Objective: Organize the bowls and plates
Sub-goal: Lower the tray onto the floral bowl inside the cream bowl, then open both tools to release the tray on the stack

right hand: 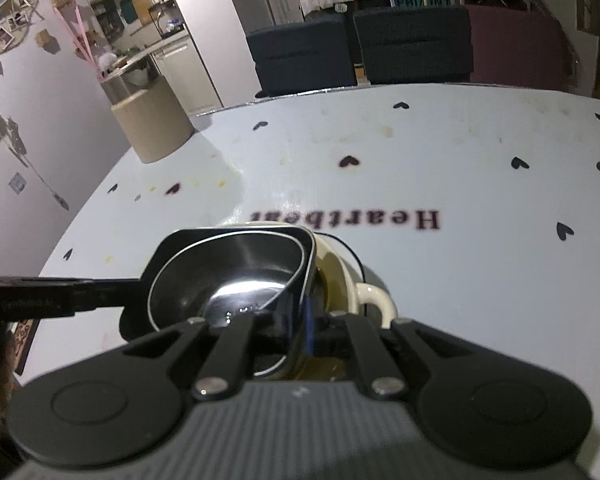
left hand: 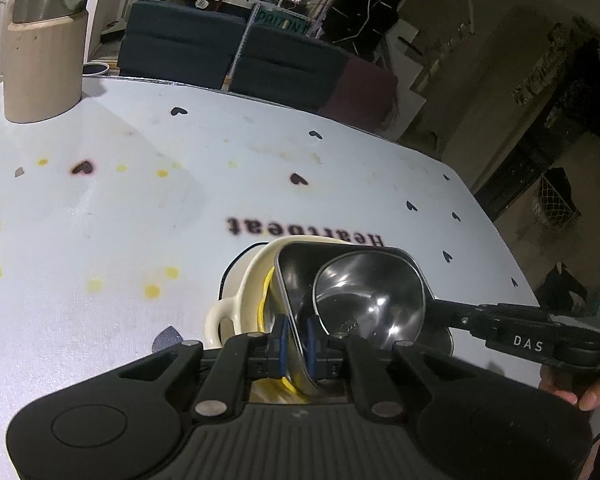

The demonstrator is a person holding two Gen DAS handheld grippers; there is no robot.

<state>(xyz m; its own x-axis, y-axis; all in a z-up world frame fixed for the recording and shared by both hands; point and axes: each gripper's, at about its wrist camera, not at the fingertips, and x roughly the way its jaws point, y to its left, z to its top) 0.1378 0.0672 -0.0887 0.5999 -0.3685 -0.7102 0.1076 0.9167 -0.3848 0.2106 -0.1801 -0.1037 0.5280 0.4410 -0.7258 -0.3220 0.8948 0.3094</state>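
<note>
A squarish steel bowl, with a smaller round steel bowl lying inside it, hangs tilted over a cream ceramic bowl that has a loop handle and a yellow inside. My left gripper is shut on the steel bowl's near-left rim between blue pads. In the right wrist view it reaches in from the left. My right gripper is shut on the opposite rim. The left wrist view shows it coming in from the right.
The white tablecloth carries dark hearts, yellow spots and the word "Heartbeat". A beige canister topped by a steel pot stands at the far left corner. Dark blue seats lie beyond the far edge. The table ends close on the right.
</note>
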